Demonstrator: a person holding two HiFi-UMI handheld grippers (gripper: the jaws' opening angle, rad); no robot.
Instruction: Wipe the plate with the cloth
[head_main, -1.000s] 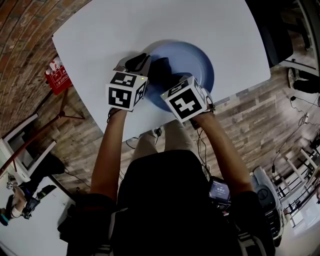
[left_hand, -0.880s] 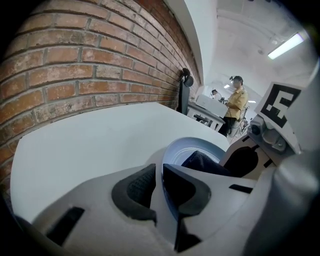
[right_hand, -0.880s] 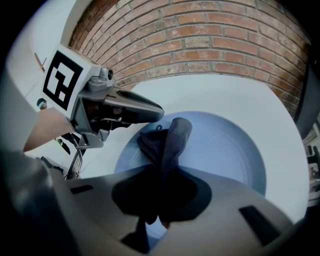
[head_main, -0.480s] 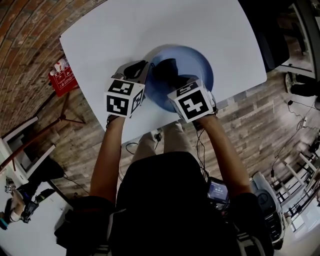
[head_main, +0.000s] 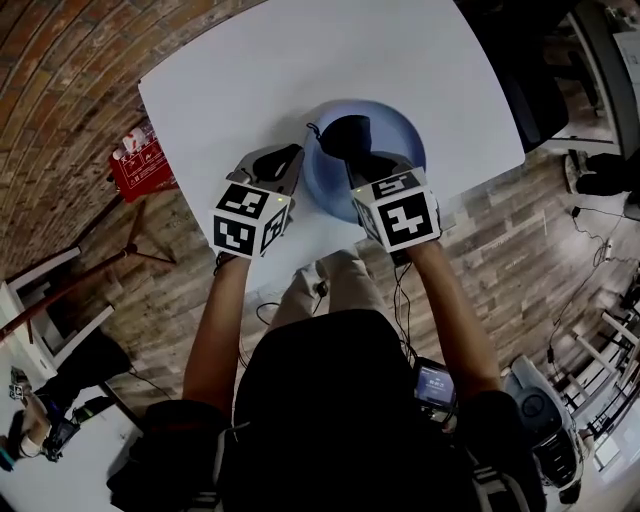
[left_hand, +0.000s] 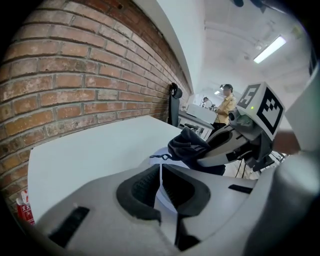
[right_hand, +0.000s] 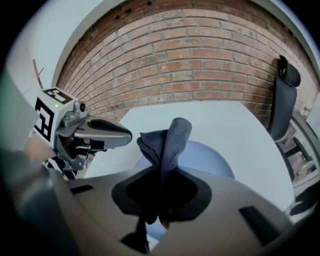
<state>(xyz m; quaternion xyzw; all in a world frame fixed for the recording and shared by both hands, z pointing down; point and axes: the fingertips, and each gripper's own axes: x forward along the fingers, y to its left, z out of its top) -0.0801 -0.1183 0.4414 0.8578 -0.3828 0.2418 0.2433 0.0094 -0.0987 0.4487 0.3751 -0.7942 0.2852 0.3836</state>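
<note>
The right gripper (right_hand: 161, 192) clenches the dark cloth (right_hand: 167, 140) above the blue plate (head_main: 408, 140), mid-frame on the white table (head_main: 250, 70). The left gripper (left_hand: 160, 182) pinches the plate's left rim, apparently steadying it for wiping.

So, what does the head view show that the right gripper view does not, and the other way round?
Only the head view shows the person's arms, the wooden floor and a red object on the floor beside the table. Only the right gripper view shows the right gripper with its jaws closed on the cloth, which stands up in a fold above them. Both show the blue plate, the cloth over it, the white table and the left gripper at the plate's edge.
</note>
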